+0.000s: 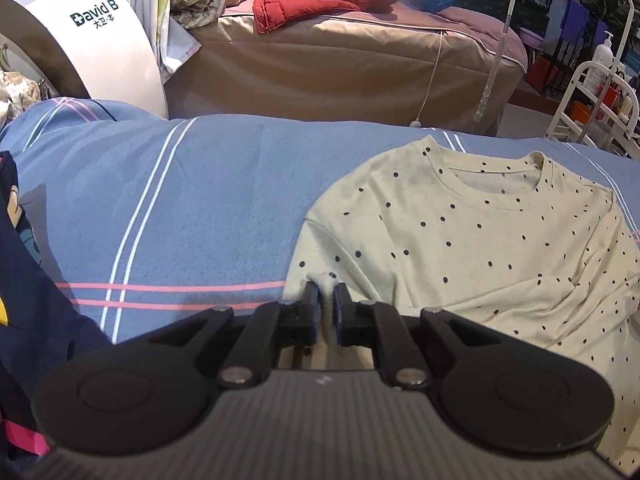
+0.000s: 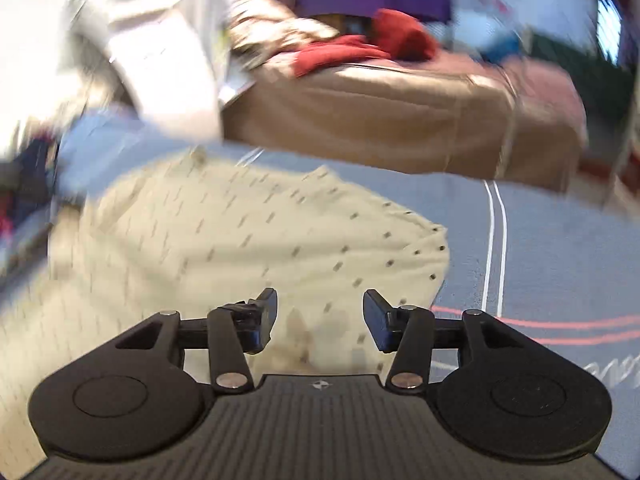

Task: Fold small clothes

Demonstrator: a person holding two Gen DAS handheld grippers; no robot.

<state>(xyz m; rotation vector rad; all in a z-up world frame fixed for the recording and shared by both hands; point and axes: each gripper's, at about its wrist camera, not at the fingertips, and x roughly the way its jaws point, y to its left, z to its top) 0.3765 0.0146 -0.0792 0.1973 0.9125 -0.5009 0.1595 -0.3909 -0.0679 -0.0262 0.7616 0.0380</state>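
Cream polka-dot T-shirt (image 1: 460, 240) lies front-up on the blue striped bedsheet (image 1: 180, 208), neckline toward the far edge. Left claw (image 1: 326, 286) pinches a fold of its sleeve edge between pressed-together pads. Right claw (image 2: 320, 312) hovers spread above the shirt's blurred fabric, holding nothing

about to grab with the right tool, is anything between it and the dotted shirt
Nothing visible is in the way. The right tool is open directly over the cream polka-dot shirt, with only shirt fabric showing between its fingers. The left tool is already shut on a pinch of the same shirt.
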